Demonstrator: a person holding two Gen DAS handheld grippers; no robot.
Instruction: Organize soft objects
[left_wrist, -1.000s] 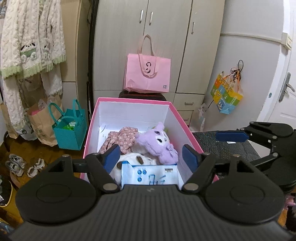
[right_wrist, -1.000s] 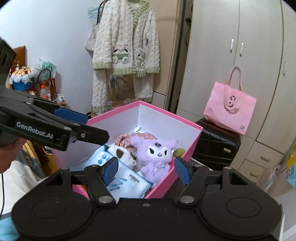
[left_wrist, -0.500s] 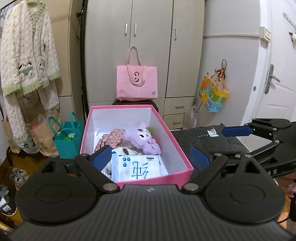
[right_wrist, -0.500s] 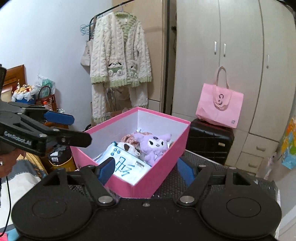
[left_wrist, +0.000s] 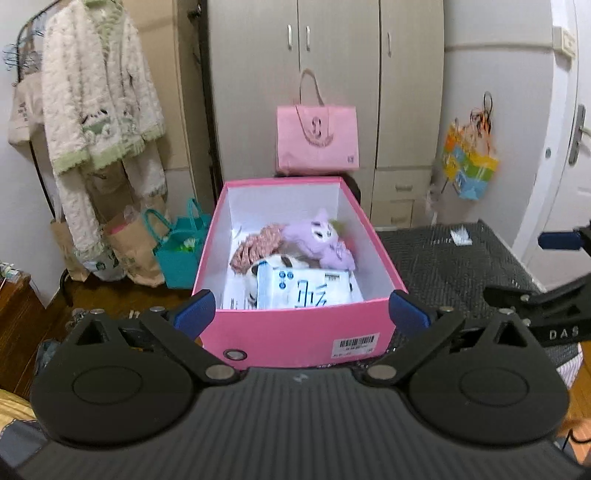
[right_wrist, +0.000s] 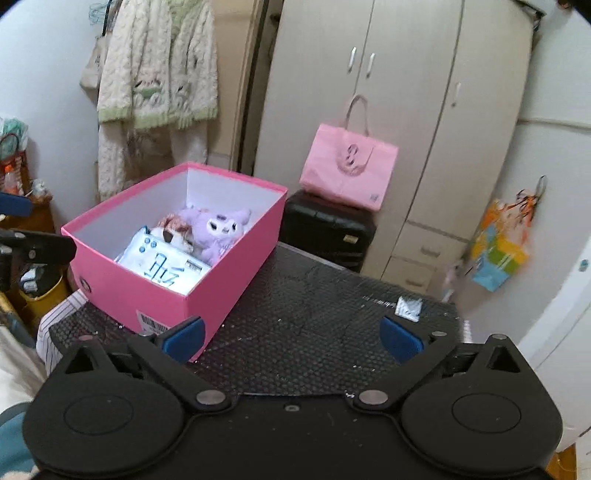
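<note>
A: Left wrist view, surface and room?
B: Dark textured surface. On it, a pink box, open, with a barcode label on its near wall. Inside: a purple plush, a floral cloth, a brown-and-white plush and a white pack with blue print lying nearest. A small wrapper lies on the surface well apart from the box. Behind: wardrobe, pink bag, cream cardigan on a rack, teal bag on the floor, colourful bag on the wall.
A: Fingers?
B: Left gripper has its fingers spread wide, released, holding nothing, just short of the box's near wall.

A: Right wrist view?
B: Same box at the surface's left part, soft things inside. Black suitcase under the pink bag. Right gripper with fingers released, wide apart, above bare surface beside the box.

A: Against the earlier frames?
B: Both grippers have drawn back from over the box; the whole box is now in sight. Contents unchanged.
</note>
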